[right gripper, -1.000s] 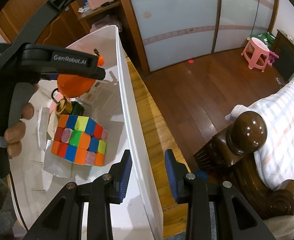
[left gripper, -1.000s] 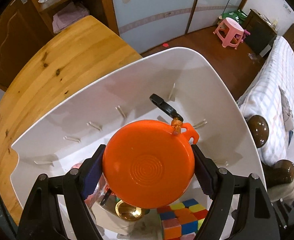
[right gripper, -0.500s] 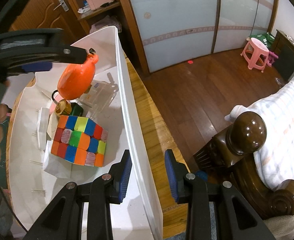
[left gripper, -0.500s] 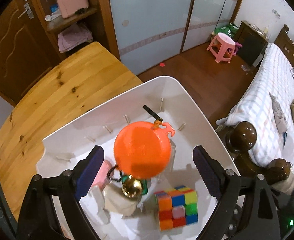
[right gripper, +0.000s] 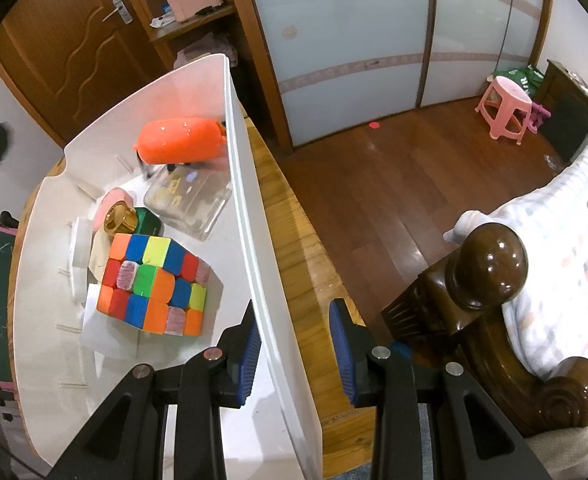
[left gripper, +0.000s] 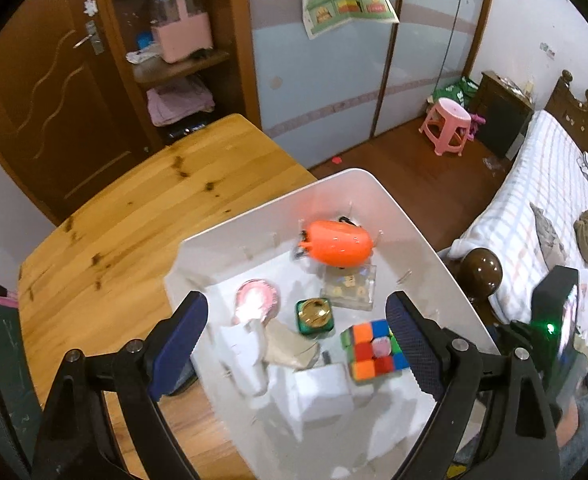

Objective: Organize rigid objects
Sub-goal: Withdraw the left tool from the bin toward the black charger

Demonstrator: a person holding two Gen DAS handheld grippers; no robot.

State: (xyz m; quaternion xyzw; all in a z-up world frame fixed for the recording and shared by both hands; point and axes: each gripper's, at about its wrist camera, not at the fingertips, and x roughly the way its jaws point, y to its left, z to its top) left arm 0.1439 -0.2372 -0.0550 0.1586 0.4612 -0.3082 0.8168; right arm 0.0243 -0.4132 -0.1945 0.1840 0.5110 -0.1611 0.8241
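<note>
**Orange case down at the far wall of the bin**

The left gripper (left gripper: 294,344) hangs above the white plastic bin (left gripper: 425,248), jaws spread wide with nothing between them; they have just been opening. The flat round orange plastic case (left gripper: 339,243) lies by the far wall on a clear plastic box (left gripper: 349,286). The multicoloured puzzle cube (right gripper: 154,284) sits close to the right wall. The right gripper (right gripper: 295,350) straddles that wall's rim: inner pad touching, outer pad apart. Bare wooden tabletop (left gripper: 134,220) spreads left.
</note>
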